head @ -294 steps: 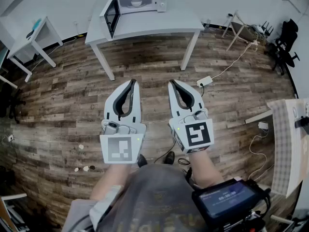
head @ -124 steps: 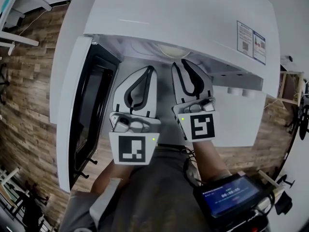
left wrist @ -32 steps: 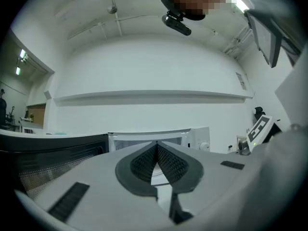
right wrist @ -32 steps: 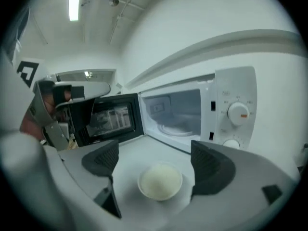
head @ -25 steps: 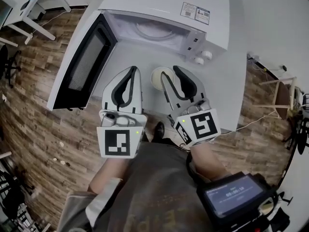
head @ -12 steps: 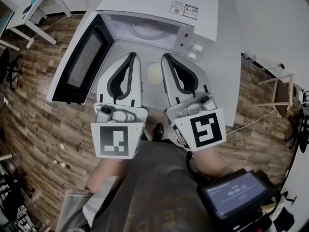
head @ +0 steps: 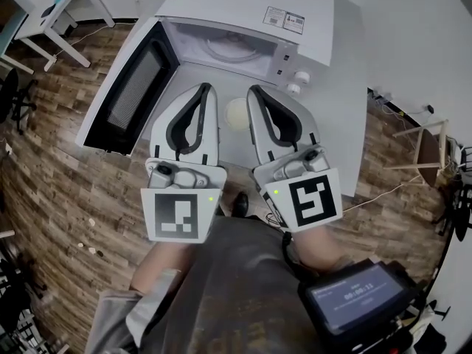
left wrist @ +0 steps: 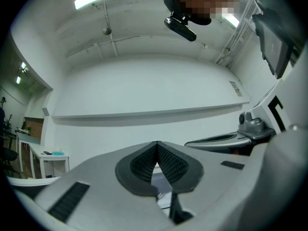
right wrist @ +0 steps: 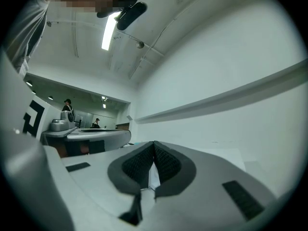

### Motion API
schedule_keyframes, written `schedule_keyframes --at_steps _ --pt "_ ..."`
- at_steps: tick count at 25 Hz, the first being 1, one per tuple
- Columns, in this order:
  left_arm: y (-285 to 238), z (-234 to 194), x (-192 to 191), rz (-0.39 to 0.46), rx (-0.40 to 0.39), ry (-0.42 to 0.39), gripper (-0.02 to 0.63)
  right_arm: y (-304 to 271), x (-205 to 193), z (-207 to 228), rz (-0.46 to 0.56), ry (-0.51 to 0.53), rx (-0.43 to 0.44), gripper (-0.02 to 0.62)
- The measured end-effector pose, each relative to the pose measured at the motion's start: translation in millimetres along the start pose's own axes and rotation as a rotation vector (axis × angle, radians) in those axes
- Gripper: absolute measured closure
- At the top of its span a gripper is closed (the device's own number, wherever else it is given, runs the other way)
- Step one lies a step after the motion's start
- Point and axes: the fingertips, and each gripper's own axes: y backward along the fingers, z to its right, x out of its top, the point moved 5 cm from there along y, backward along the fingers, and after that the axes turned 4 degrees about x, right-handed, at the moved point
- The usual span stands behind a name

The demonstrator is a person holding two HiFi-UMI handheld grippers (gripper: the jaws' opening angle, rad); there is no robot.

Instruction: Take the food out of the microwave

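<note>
A pale round bowl of food (head: pixel 236 114) sits on the white table (head: pixel 339 116) in front of the microwave (head: pixel 251 9), in the gap between my two grippers. The microwave door (head: pixel 129 87) hangs open to the left, and the cavity shows only the glass turntable (head: pixel 232 49). My left gripper (head: pixel 209 87) (left wrist: pixel 157 142) is shut with nothing in it, just left of the bowl. On the bowl's right, my right gripper (head: pixel 253 88) (right wrist: pixel 154 142) is likewise shut and empty. Both gripper views point level at a bare white wall.
Two round knobs (head: pixel 297 82) stick out of the microwave's right front. Wood floor (head: pixel 51 175) lies left of the table, with a small white side table (head: pixel 44 9) at the far left. A cable (head: pixel 383 186) and a folding stand (head: pixel 428 146) are at the right.
The right gripper's jaws, spread beside the bowl a second ago, have shut empty. Both grippers have risen toward the camera, and the bowl stays on the table.
</note>
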Motion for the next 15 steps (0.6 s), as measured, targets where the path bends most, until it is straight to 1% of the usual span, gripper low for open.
schedule_keyframes --at_steps 15 --pt "6.9 -6.5 3.8 0.002 0.019 -0.006 0.600 -6.1 0.9 -9.1 0.007 -0.009 0.022 0.588"
